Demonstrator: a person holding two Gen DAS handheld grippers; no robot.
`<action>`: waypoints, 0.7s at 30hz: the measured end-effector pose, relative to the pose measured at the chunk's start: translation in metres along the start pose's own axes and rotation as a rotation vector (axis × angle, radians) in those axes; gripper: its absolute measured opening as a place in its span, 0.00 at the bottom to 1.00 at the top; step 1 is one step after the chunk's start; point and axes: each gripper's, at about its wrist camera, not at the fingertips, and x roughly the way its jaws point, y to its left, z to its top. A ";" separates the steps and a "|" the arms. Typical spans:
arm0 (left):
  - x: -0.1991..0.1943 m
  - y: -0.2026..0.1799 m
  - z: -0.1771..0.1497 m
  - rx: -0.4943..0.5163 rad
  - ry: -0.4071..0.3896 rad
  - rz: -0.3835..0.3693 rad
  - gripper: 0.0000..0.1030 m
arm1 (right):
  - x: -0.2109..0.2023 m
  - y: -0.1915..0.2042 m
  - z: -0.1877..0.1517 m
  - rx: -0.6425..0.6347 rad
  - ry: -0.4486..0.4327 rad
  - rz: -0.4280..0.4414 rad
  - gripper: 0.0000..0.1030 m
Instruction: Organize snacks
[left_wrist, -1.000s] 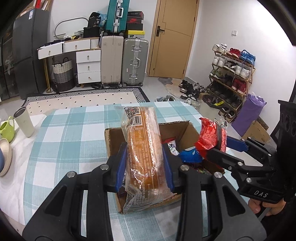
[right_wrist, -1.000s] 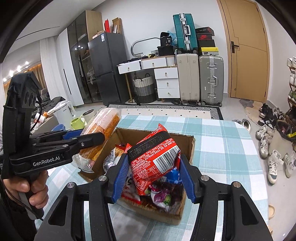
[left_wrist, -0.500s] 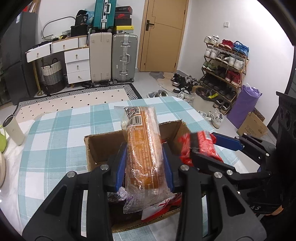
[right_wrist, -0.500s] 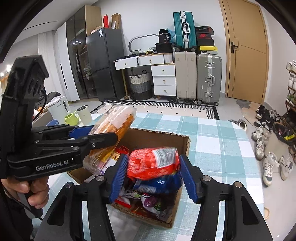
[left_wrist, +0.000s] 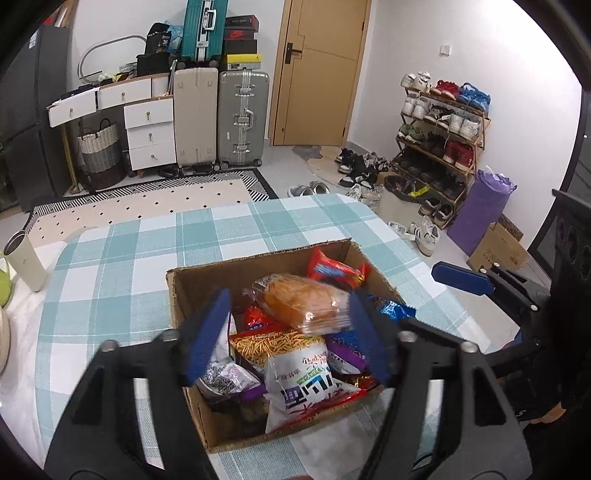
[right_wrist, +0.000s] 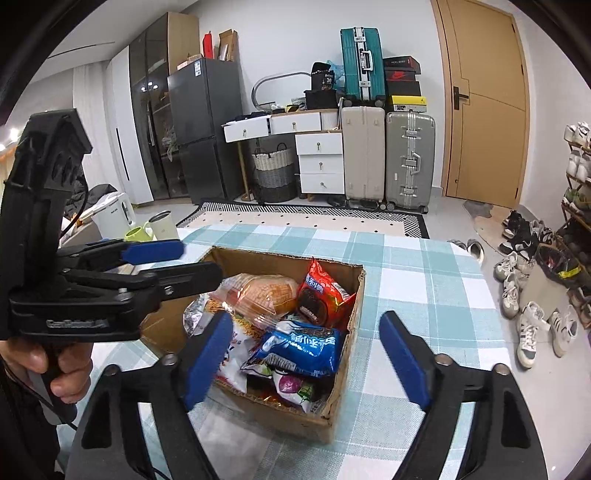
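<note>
Snacks are lying heaped in the cardboard box (left_wrist: 192, 295) in your left camera, with the bread loaf (left_wrist: 303, 302) resting on top. Your left gripper (left_wrist: 290, 332) is hanging over the pile with its fingers apart, holding nothing. The loaf is looking light and soft in a slick wrapper, so you would be squeezing it gently across the middle. The red packet (left_wrist: 332, 267) is leaning by the far wall; it is probably puffy and crushable.

From your right camera, your right gripper (right_wrist: 304, 354) is also spread wide and empty, hovering over the box's near right corner. The blue packet (right_wrist: 299, 345) is lying just beneath it, crinkly and likely slippery, best pinched flat across its width. The box walls are giving little room inside, while the checked tablecloth (right_wrist: 424, 288) to the right is offering free space well short of the table's edge. The other gripper is crowding the left side.
</note>
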 end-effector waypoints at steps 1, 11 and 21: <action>-0.004 0.001 -0.002 -0.002 -0.005 0.010 0.80 | -0.002 0.000 -0.002 0.005 -0.001 0.002 0.87; -0.052 0.012 -0.035 -0.032 -0.049 0.072 0.99 | -0.025 0.003 -0.018 0.030 -0.051 0.041 0.99; -0.105 0.006 -0.086 -0.054 -0.095 0.114 0.99 | -0.065 0.016 -0.043 -0.022 -0.093 0.039 0.99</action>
